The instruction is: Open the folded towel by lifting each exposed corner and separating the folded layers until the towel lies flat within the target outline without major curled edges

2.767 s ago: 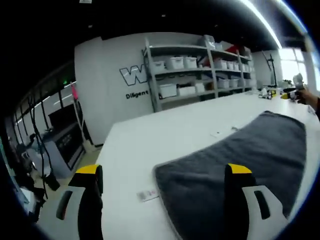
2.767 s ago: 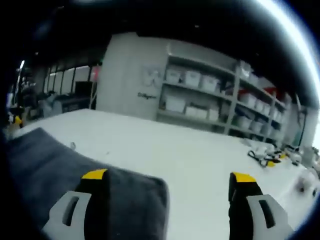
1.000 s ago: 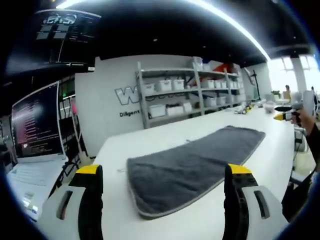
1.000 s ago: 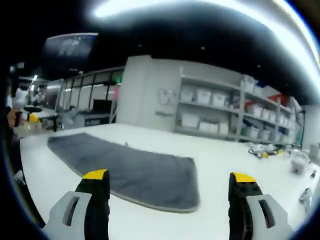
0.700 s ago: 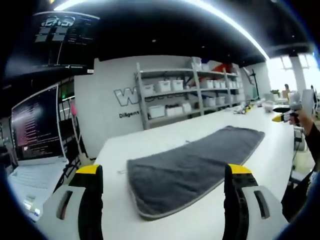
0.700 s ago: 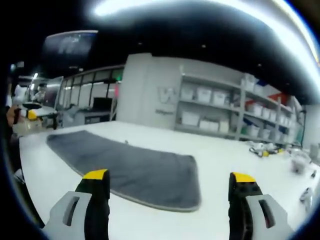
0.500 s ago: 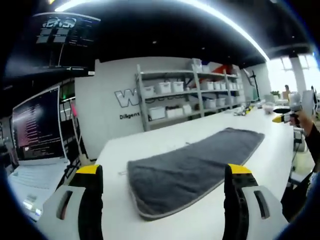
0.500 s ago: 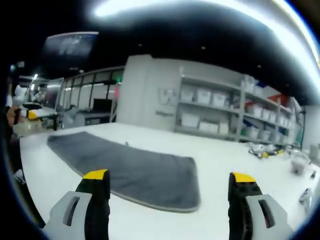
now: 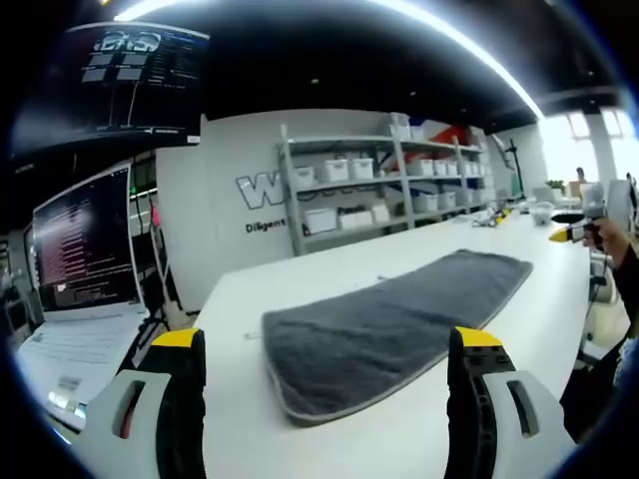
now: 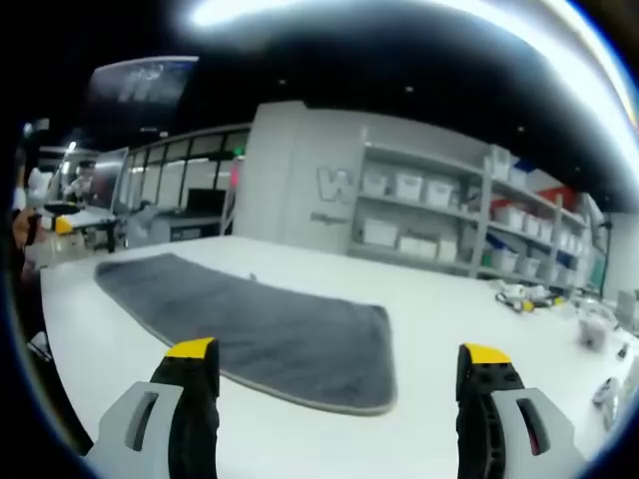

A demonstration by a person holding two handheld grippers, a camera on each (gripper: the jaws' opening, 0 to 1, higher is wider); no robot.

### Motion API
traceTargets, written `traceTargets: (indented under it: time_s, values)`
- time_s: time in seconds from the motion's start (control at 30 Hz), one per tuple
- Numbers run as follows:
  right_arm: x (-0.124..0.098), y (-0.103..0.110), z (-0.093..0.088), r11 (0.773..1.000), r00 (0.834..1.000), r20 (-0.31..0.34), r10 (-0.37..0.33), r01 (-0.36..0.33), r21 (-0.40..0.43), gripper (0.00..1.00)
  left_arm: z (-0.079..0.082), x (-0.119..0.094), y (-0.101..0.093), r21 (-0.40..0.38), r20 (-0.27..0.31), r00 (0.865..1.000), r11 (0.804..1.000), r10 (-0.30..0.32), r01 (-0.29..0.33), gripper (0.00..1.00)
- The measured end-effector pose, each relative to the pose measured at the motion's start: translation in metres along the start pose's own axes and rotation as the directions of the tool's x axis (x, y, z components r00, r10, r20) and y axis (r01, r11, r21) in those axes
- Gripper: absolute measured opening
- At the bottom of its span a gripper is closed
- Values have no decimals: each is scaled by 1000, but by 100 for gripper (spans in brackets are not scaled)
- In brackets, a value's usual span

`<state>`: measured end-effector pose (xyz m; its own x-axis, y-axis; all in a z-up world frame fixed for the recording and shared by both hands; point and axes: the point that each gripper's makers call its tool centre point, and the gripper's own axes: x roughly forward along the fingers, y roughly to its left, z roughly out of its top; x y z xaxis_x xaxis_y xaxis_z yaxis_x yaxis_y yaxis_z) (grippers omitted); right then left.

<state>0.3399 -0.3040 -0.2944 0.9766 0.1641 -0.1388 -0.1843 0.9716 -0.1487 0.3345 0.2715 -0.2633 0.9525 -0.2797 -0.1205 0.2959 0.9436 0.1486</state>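
Observation:
A dark grey towel point(image 9: 389, 324) lies spread flat on the white table point(image 9: 300, 274), its pale-edged near end just ahead of my left gripper point(image 9: 324, 344). That gripper hangs above the table, open and holding nothing. In the right gripper view the same grey towel point(image 10: 250, 324) stretches from the far left toward the middle, its rounded corner ahead of my right gripper point(image 10: 339, 354), which is also open and apart from the cloth. The right gripper point(image 9: 569, 232) also appears far off at the right edge of the left gripper view.
A laptop point(image 9: 80, 289) sits at the table's left end. White shelving with bins point(image 9: 374, 185) lines the back wall. Small tools and cables point(image 10: 529, 297) lie on the table's far right. Bare white table point(image 10: 449, 329) surrounds the towel.
Both grippers have pulled back and up from the towel since 2.8 s ago; over the last second the views only drift slightly. The towel stays flat.

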Motion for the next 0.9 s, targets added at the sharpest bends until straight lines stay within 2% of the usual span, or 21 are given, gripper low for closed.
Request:
traceTargets:
  time_s: [0.2,0.6,0.9]
  values:
    - [-2,-1,-1,1000,1000,-8,2,-2,-6,99,1,-3,3,-45,25,1000,999,7,-6,100]
    - [-9,0,-1,1000,1000,-6,7,-7,-9,99,-1,-15,3,-59,32,999,998,8,-6,100]
    - [3,3,-13,1000,999,-42,21,-22,-2,99,-9,-6,0,-56,8,1000,998,-8,9,100]
